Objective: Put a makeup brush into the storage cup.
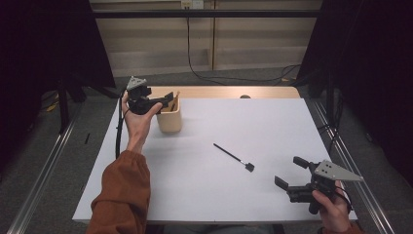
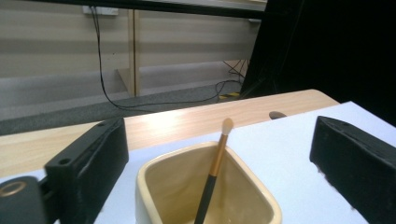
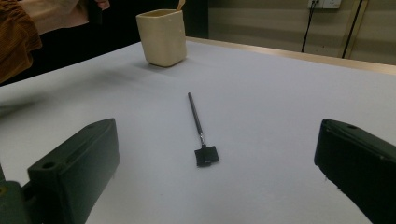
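Note:
A cream square cup (image 1: pixel 169 119) stands at the far left of the white table top (image 1: pixel 253 126). Inside it leans a thin brush (image 2: pixel 212 172) with a black and tan handle and a pale tip. My left gripper (image 1: pixel 168 101) hovers level just above the cup's rim; in the left gripper view it (image 2: pixel 222 135) is open, its jaws wide on either side of the cup and clear of the brush. A black flat-headed brush (image 1: pixel 234 157) lies loose on the table. My right gripper (image 1: pixel 290 171) rests near the front right corner, open and empty, facing that brush (image 3: pixel 200 128).
A wooden strip (image 1: pixel 229 91) runs along the table's far edge, with a small dark mark (image 1: pixel 245 96) on it. Metal rails (image 1: pixel 341 146) flank the table on both sides. Cables (image 1: pixel 195 68) trail over the floor behind.

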Demonstrator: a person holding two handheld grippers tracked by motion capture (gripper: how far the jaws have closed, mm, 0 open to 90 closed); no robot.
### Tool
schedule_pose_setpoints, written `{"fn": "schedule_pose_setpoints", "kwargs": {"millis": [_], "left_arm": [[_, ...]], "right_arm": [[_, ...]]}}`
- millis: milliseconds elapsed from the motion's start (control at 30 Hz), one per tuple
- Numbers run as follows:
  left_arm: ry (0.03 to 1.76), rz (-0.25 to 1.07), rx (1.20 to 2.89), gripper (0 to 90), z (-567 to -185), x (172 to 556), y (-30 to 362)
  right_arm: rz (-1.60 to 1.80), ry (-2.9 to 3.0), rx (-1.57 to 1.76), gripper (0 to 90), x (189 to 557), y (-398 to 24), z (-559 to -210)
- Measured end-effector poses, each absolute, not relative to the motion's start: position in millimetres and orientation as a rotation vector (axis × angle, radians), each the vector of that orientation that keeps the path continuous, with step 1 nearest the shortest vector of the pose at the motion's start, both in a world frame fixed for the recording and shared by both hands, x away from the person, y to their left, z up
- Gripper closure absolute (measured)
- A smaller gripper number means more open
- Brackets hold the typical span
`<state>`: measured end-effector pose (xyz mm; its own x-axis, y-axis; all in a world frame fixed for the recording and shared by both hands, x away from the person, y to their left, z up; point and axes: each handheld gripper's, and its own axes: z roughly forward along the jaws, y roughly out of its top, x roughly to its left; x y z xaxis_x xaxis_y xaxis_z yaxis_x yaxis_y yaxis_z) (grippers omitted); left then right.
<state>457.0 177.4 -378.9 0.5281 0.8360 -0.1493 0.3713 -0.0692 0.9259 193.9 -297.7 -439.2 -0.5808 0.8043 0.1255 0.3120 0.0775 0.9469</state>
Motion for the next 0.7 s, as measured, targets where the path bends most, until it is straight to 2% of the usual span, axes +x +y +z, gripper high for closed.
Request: {"fn": "schedule_pose_setpoints", "kwargs": {"millis": [700], "left_arm": [[1.003,0.59,1.699,3.3,-381.2,424.1,181.7]], "right_arm": [[1.522,1.933,1.091,0.0,193.5,-297.6,-438.5]]}}
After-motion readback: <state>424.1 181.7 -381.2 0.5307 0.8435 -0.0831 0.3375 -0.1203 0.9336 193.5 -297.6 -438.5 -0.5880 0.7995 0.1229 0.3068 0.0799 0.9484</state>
